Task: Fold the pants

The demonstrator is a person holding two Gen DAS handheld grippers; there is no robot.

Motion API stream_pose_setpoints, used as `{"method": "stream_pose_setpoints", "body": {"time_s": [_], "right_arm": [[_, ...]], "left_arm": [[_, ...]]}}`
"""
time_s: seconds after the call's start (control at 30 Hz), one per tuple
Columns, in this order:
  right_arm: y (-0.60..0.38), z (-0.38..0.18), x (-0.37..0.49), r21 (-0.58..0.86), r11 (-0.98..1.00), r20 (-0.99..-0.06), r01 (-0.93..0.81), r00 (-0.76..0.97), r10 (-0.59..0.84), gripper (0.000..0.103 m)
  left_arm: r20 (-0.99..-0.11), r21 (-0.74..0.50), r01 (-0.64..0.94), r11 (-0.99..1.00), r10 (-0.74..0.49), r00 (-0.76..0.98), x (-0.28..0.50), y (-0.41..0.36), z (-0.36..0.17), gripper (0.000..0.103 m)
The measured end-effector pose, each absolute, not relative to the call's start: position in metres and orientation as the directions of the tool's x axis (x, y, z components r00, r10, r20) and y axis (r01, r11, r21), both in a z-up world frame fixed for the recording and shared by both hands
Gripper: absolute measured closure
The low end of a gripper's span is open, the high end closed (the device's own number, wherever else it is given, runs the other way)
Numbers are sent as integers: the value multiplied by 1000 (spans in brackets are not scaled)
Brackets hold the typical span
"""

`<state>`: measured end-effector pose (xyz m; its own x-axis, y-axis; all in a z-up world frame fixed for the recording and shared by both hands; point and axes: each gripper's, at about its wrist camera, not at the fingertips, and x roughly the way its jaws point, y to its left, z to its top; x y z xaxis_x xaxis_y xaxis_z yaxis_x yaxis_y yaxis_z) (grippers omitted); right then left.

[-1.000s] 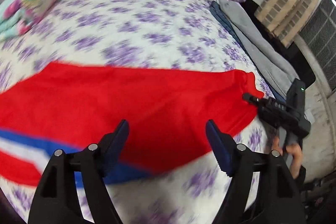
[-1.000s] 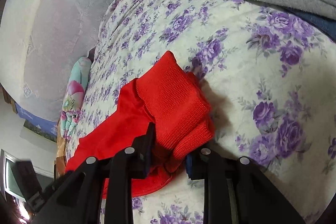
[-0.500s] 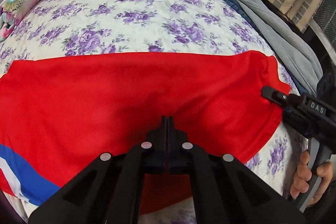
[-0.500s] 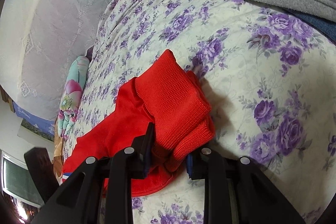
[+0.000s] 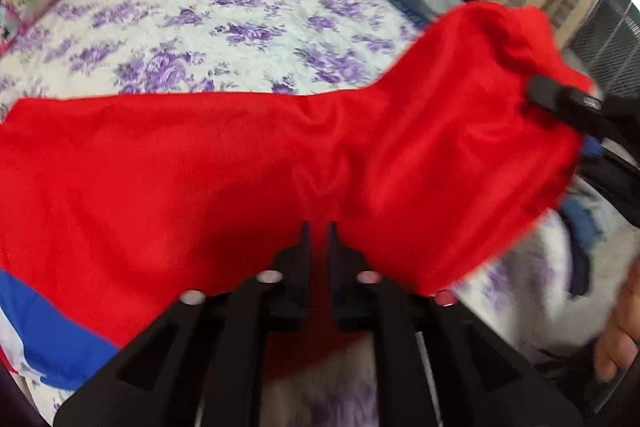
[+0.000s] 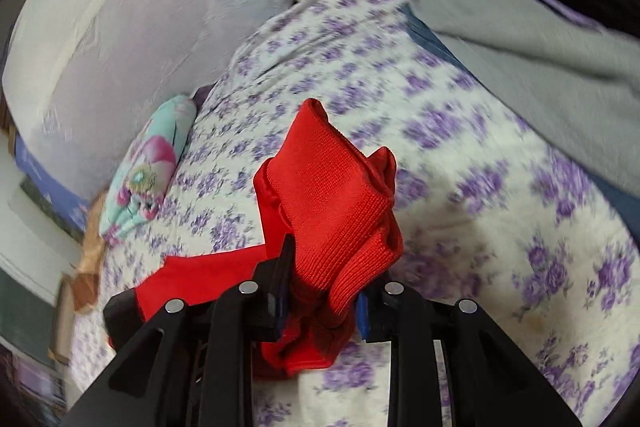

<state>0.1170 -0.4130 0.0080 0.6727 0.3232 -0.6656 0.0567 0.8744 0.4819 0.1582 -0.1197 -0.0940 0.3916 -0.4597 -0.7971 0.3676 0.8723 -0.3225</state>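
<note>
The right gripper (image 6: 320,297), fingers clamped on the ribbed cuff of the red fabric pants (image 5: 240,163), had lifted that end off the purple-flowered bed (image 5: 240,7); the left gripper (image 5: 318,239) pinched mid-leg — the fold had begun.

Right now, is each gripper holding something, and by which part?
Both hold the red pants: the left gripper pinches the near edge mid-length, the right gripper clamps the bunched ribbed cuff.

Black hand-held gripper (image 5: 318,247), silver screws, blue finger pads (image 6: 362,315), bare-skinned hand (image 5: 618,327)

Right hand-held gripper (image 6: 320,291) has lifted the pants' cuff (image 6: 332,195) off the bed.
</note>
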Motion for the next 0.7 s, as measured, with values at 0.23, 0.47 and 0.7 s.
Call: {"method": "stream_pose_setpoints", "body": {"time_s": [0.23,0.47,0.7], "right_arm": [[-355,36,124,403,914,-671,-52,663,333,77],[-272,33,133,328,925,-707,-190,600,374,77],[-167,-7,141,79,945,-799,-316,546,250,78]], "left_arm": [[-712,-284,240,928,-371,596,134,13,-48,63],[-734,-257,-78,963,-143,664,129,152,-59,65],[-756,-285,-106,953,-156,636,148,168,-87,73]]}}
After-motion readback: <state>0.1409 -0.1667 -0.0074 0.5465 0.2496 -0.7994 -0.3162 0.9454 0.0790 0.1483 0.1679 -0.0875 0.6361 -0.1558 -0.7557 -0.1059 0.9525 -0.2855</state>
